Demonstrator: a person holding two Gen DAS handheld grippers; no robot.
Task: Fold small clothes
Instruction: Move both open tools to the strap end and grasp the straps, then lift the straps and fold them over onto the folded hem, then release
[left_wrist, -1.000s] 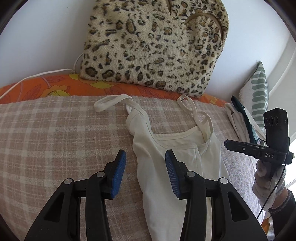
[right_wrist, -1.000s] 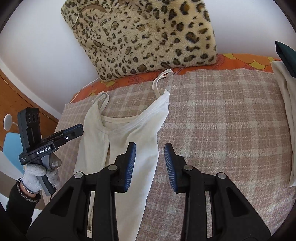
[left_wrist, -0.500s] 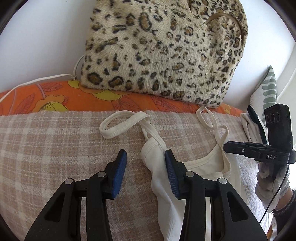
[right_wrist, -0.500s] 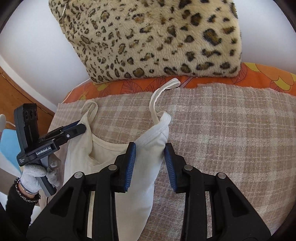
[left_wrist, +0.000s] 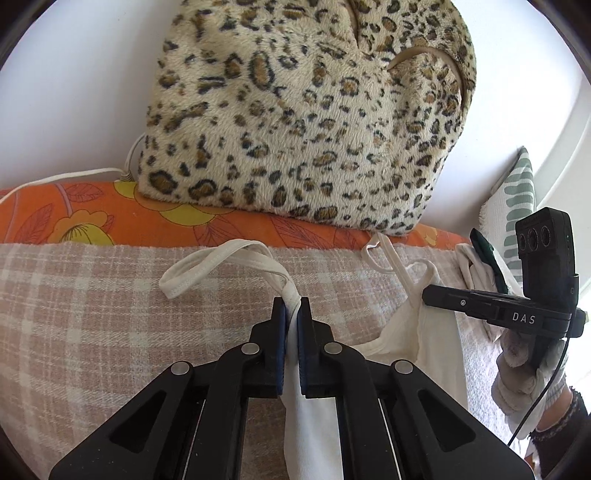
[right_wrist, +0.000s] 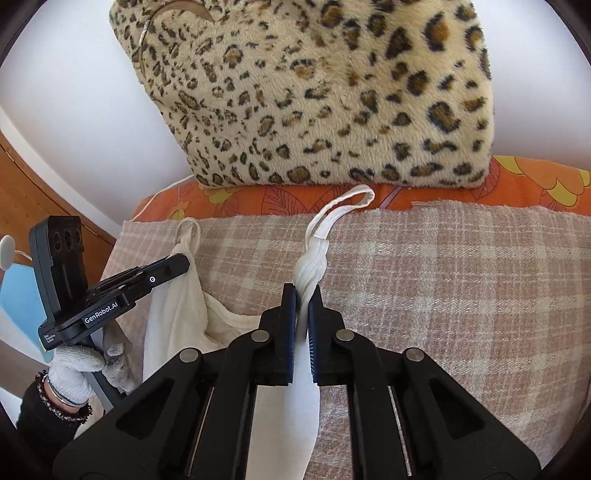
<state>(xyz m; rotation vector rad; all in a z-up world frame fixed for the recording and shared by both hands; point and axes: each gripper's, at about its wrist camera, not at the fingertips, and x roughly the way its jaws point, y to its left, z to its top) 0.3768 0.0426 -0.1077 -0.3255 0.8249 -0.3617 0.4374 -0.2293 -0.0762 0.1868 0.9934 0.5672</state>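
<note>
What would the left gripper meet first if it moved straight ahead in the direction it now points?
Likely the plaid blanket, since the left gripper, shut on the white top, points down. Skimming above it, it would reach the orange flowered sheet, then the leopard cushion. Depth is unclear.

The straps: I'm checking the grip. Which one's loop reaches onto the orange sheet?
The strap above the right tongs; the other strap ends on the checked blanket.

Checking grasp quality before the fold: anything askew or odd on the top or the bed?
Nothing damaged or spilled. The cream tank top is bunched where each gripper pinches a shoulder: left gripper, right gripper. Its left strap lies twisted in a loop on the plaid blanket; the neckline sags between the grips.
</note>
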